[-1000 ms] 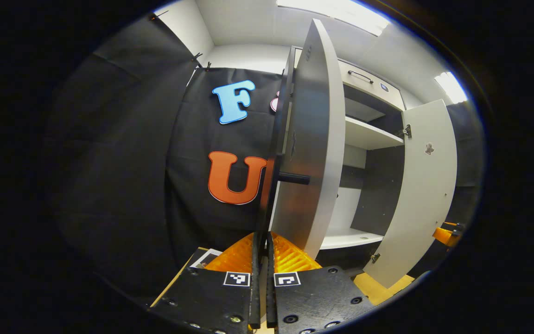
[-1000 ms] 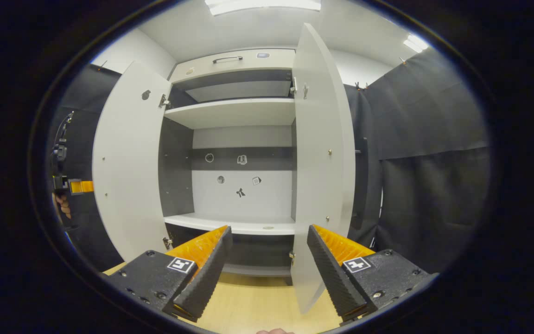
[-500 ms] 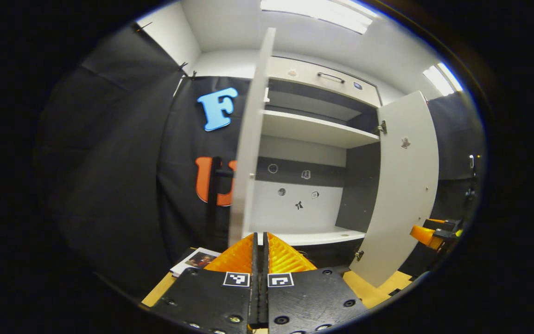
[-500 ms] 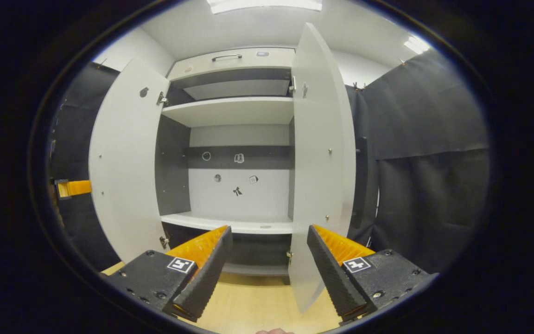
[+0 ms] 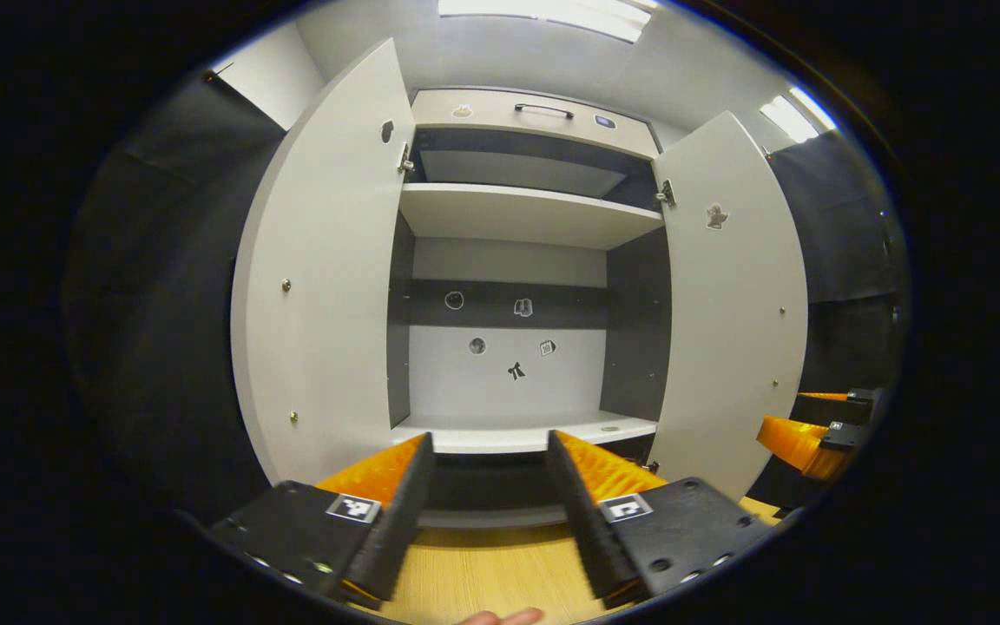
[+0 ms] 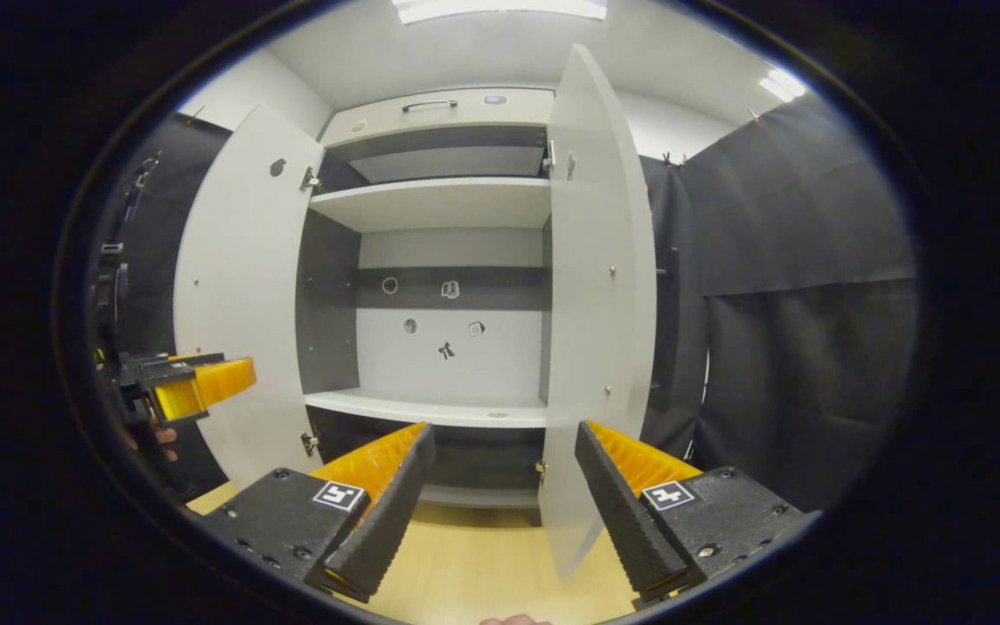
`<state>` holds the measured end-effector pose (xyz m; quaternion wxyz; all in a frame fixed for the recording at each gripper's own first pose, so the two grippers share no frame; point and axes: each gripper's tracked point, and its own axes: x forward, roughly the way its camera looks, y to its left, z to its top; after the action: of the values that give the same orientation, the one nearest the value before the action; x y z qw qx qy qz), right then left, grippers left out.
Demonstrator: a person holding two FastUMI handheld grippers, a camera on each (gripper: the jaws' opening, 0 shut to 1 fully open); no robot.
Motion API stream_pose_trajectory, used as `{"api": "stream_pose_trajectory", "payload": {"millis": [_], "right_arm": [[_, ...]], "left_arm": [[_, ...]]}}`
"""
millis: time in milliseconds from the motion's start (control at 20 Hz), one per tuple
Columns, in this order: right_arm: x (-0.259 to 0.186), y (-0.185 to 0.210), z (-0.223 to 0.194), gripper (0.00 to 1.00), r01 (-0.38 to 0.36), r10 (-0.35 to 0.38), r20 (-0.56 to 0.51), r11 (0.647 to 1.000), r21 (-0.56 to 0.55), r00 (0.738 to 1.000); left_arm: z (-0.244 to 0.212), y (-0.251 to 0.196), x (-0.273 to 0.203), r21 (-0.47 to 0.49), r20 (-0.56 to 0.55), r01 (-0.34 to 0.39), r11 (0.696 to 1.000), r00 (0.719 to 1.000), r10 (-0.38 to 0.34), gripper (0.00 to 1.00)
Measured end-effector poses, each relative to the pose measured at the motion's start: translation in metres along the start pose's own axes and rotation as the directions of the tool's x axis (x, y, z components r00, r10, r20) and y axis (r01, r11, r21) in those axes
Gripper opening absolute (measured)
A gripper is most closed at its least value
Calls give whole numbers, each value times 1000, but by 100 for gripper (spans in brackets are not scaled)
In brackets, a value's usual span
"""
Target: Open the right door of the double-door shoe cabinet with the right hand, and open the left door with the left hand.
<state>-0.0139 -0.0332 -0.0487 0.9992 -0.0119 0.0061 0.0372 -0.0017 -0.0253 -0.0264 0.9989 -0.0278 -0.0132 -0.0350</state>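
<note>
Shoe cabinet point(image 5: 517, 260): stands on a light wood floor point(image 5: 483, 573) straight ahead in both the left gripper view and the right gripper view, white outside, with grey side walls inside.
Left door point(image 5: 326, 286): swung wide open, its inner face turned toward the camera in the left gripper view; seen also in the right gripper view point(image 6: 240, 286).
Right door point(image 5: 730, 304): open as well, angled outward; in the right gripper view point(image 6: 595, 286) it stands nearly edge-on, just ahead of the right tool.
Interior: an upper shelf point(image 5: 526, 217) and a lower shelf point(image 5: 517, 430), both bare; small stickers point(image 5: 513, 369) dot the back panel.
Top panel: a drawer front with a dark handle point(image 5: 543, 108) above the doors.
Left tool point(image 5: 487, 495): fingers spread apart, holding nothing, clear of the left door and facing the cabinet's opening; visible too at the left edge of the right gripper view point(image 6: 196, 386).
Right tool point(image 6: 504, 486): fingers apart, empty, touching nothing; its tip also shows at the right edge of the left gripper view point(image 5: 804, 438).
</note>
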Motion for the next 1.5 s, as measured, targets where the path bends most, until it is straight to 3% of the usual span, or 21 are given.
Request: {"api": "stream_pose_trajectory", "payload": {"millis": [50,350,1500], "right_arm": [[0,-1,1,100,1,-1,2,1000,4,1000],[2,3,-1,100,-17,17,3,1000,13,1000],[4,13,3,100,-46,46,26,999,23,999]], "left_arm": [[3,-2,-3,-1,8,-1,1000,1000,1,97],[6,12,-9,11,18,-74,997,997,74,97],[1,23,-1,-2,-10,-113,994,994,113,97]]}}
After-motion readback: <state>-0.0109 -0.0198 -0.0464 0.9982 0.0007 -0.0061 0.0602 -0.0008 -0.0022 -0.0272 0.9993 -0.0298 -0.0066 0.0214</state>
